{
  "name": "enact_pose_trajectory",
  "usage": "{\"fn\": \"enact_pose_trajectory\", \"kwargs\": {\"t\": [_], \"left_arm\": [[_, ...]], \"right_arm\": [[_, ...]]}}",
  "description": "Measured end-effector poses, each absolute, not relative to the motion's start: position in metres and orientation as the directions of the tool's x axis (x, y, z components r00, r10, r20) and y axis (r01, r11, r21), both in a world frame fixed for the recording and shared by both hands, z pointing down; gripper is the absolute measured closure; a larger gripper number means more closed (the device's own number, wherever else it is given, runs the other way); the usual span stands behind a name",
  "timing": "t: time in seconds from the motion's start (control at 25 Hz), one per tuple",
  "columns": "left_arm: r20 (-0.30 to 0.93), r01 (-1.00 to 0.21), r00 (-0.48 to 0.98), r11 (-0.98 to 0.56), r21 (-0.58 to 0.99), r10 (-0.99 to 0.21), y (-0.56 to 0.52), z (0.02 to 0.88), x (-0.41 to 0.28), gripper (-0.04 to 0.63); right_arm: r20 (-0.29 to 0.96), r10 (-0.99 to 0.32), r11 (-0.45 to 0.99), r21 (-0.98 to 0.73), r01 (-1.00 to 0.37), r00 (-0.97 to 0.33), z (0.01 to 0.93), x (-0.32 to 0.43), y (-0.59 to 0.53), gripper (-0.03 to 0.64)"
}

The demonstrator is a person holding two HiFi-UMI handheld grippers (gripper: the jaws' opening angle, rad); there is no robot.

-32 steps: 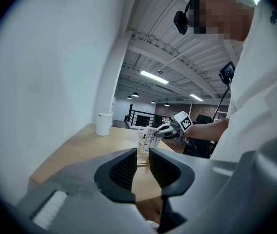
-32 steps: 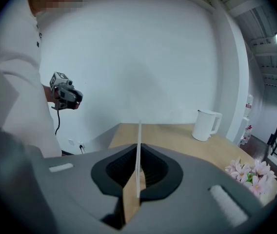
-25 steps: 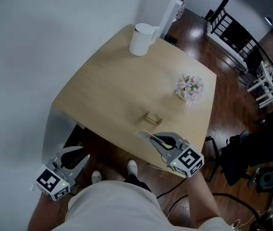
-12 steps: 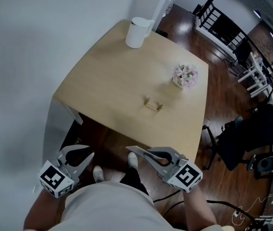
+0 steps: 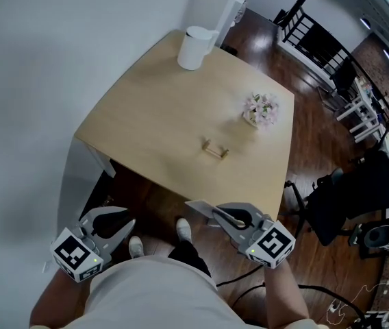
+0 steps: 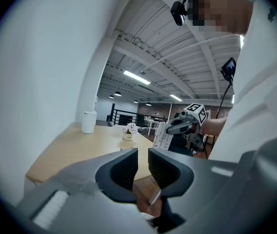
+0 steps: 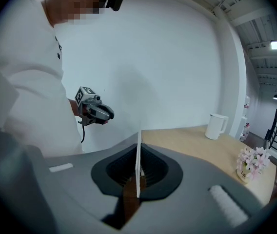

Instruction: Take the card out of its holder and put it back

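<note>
Pale wooden surface, holder toward its near edge, straight ahead of right tool clamped on card; left tool slightly parted, empty, farther off.

White shirt, pale shoes (toes only showing). Small black camera on head. Left gripper, right gripper: grey shells, dark ribbed fingers, black-and-white marker cube each.
</note>
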State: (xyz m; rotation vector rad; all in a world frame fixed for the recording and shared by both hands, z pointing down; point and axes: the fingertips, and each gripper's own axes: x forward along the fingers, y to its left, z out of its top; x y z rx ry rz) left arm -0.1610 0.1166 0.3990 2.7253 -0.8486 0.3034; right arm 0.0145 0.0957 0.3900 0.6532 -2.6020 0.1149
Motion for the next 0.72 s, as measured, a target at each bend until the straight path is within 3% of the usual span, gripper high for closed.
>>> {"fn": "enact_pose_trajectory", "kwargs": {"t": [0.72], "left_arm": [[0.309, -0.734, 0.676, -0.647, 0.205, -0.669, 0.053, 0.401, -0.084, 0.508]], "right_arm": [[0.482, -0.398, 0.905, 0.066, -0.421, -0.78, 0.43, 0.125, -0.127, 0.597]]}}
